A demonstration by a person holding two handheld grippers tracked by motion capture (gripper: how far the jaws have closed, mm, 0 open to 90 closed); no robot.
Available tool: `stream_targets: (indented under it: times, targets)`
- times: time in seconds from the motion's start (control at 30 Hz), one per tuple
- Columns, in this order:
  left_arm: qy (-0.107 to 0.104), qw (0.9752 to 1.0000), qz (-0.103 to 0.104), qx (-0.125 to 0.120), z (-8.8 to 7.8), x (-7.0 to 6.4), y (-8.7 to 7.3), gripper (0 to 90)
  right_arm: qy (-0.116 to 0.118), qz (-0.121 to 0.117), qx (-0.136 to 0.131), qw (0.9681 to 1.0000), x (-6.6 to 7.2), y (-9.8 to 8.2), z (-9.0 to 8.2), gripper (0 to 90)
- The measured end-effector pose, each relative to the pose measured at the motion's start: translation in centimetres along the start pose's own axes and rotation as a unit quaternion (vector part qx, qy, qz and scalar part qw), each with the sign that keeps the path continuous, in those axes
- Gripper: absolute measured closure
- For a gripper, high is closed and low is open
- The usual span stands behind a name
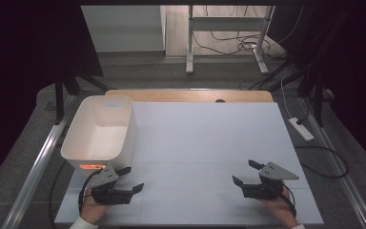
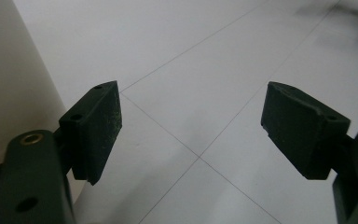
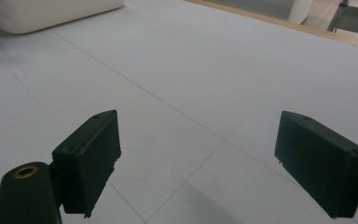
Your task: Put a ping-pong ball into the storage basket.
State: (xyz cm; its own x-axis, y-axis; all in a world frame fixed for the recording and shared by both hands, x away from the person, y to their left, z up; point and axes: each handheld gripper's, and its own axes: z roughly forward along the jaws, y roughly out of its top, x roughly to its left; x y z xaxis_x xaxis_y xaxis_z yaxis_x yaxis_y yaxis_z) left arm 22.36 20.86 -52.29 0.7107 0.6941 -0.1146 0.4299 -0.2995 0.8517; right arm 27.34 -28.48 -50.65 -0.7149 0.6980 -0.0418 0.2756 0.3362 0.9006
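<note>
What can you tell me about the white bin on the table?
The white bin is a deep, rounded-corner tub that looks like plastic, with a rolled rim. It stands upright at the far left of the white table and looks empty. An orange label sits low on its near wall. The left claw is open beside that wall, not touching it.

We can read no text, brand or number anywhere in these views. The nearest thing to a sign is a small orange label (image 1: pixel 91 166) low on the near wall of the white bin (image 1: pixel 100 131), but it is too small and blurred for us to make out any lettering.
</note>
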Motion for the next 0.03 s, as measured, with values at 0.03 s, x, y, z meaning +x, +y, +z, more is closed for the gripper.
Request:
stream_targets:
  times: [0.03]
  targets:
    - [-0.001,1.0000,0.001,0.000,0.01,-0.02,0.02,20.7,0.000,-0.001,0.000,1.0000,0.01,-0.01,0.03,14.2]
